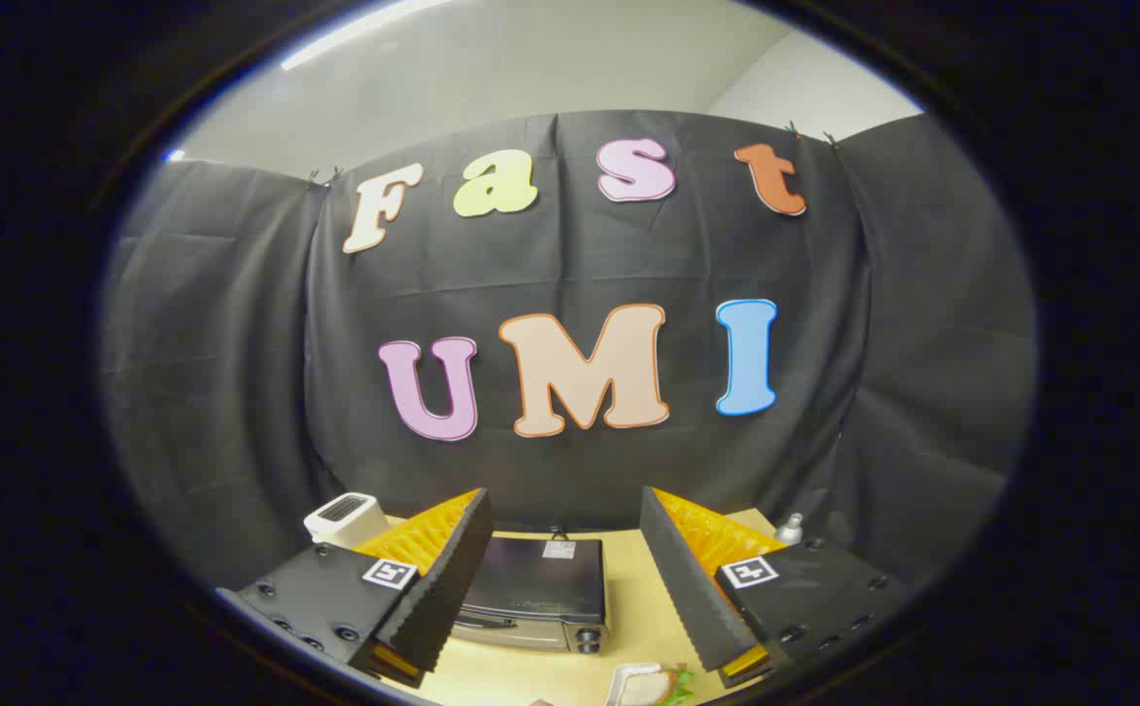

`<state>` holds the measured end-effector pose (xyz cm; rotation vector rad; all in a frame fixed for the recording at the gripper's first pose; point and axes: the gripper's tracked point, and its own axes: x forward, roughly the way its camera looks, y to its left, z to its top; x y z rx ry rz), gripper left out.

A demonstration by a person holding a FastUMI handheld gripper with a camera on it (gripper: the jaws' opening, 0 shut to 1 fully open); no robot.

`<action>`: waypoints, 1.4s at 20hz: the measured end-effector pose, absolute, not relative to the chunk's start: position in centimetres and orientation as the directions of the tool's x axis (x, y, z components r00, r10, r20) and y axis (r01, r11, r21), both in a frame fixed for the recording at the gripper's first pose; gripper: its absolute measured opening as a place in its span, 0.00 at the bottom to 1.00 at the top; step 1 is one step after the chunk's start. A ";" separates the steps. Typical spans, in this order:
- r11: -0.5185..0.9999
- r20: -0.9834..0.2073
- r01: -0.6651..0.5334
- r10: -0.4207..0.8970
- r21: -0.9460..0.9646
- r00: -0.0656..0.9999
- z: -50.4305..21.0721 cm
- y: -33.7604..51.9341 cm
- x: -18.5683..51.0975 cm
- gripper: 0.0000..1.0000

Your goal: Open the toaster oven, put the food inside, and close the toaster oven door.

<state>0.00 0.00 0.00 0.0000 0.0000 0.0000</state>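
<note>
jaws wide apart, empty, above toaster oven (pixel 535 593)

Black cloth wall (pixel 570 461) behind a pale yellow table (pixel 638 608).

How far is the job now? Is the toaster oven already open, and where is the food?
Nothing looks done yet. The toaster oven sits on the table with its door closed, beyond the fingers. The gripper is open and holds nothing. The food lies on a plate, near the right finger. Still left: open the door, put the food inside, close the door.
</note>
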 end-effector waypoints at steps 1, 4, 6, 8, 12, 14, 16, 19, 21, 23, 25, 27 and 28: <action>1.000 -0.003 0.002 -0.002 -0.005 1.000 -0.2 -0.1 0.2 0.97; 1.000 -0.018 -0.011 0.010 -0.023 1.000 -1.2 0.8 0.8 0.97; 0.999 -0.027 -0.007 0.006 -0.041 1.000 -2.1 0.9 1.3 0.97; 0.999 -0.037 -0.013 0.011 -0.039 0.999 -3.0 1.5 1.6 0.97; 0.999 -0.037 -0.021 0.019 -0.049 0.999 -4.5 2.5 2.6 0.97; 0.998 -0.048 -0.023 0.021 -0.054 0.999 -5.7 3.1 3.2 0.97; 0.998 -0.047 -0.031 0.028 -0.056 0.998 -6.6 3.7 4.0 0.97; 0.998 -0.049 -0.031 0.029 -0.048 0.998 -8.0 4.4 5.4 0.97; 0.999 -0.043 -0.043 0.042 -0.017 0.998 -8.7 5.5 6.3 0.97; 0.999 -0.040 -0.033 0.033 0.003 0.999 -9.8 6.0 7.2 0.97; 1.000 -0.050 -0.028 0.028 0.000 0.998 -11.3 6.9 8.0 0.97; 1.000 -0.069 -0.019 0.018 -0.020 0.997 -12.8 7.5 8.8 0.97; 0.999 -0.074 -0.012 0.009 -0.032 0.997 -13.4 7.9 9.2 0.97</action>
